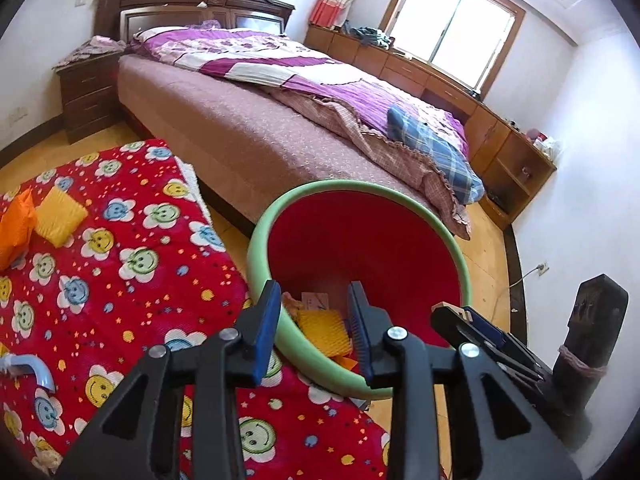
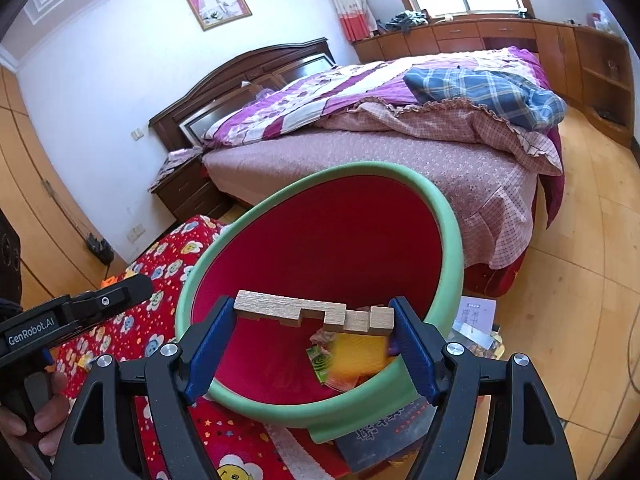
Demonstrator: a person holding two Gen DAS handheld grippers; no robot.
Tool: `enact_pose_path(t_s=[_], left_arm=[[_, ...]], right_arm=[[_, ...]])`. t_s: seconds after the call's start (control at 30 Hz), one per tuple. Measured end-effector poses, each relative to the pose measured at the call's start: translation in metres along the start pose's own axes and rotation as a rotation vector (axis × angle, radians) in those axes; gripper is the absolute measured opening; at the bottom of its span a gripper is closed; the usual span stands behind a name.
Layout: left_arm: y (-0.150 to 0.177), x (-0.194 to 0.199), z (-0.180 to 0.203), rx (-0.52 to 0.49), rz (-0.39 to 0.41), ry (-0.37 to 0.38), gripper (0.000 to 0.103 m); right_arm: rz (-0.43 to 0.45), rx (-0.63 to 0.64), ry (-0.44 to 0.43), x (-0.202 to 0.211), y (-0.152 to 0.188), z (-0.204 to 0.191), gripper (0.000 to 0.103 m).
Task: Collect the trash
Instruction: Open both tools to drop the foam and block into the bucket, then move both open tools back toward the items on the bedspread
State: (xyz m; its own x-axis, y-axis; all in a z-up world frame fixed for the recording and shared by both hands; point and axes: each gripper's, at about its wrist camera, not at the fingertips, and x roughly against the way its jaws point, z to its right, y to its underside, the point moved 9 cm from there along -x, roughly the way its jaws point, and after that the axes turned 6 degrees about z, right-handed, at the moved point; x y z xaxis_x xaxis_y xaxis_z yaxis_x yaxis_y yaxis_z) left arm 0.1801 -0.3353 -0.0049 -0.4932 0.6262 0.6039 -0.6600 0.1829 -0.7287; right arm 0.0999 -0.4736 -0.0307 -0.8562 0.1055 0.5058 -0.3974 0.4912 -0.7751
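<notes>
A red bin with a green rim [image 1: 352,188] [image 2: 440,208] is tilted with its mouth toward me. Yellow and other trash [image 1: 324,326] [image 2: 352,356] lies inside. My left gripper [image 1: 314,332] holds the bin, its fingers either side of the near rim. My right gripper [image 2: 312,344] is shut on a notched wooden piece [image 2: 312,312] and holds it over the bin's mouth; it also shows in the left wrist view [image 1: 472,320]. A yellow piece [image 1: 60,214] and an orange wrapper [image 1: 16,228] lie on the red flower-print quilt [image 1: 132,288].
A bed with a purple quilt [image 1: 304,80] stands behind the bin. A nightstand [image 1: 90,88] is at the left and wooden cabinets [image 1: 440,84] run under the window. Books [image 2: 384,432] lie under the bin on the wooden floor [image 2: 592,280].
</notes>
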Motion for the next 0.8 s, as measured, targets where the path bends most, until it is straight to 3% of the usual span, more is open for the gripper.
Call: enact_pose_path(t_s=[0.17, 0.8], left_arm=[[0.002, 0.003, -0.01, 0.016, 0.002, -0.025, 0.042], [0.005, 0.052, -0.051, 0.075, 0.05, -0.106, 0.043]], right_arm=[[0.003, 0.028, 0.008, -0.002, 0.0, -0.005, 0.08], [0.044, 0.052, -0.01, 0.022, -0.003, -0.035, 0.082]])
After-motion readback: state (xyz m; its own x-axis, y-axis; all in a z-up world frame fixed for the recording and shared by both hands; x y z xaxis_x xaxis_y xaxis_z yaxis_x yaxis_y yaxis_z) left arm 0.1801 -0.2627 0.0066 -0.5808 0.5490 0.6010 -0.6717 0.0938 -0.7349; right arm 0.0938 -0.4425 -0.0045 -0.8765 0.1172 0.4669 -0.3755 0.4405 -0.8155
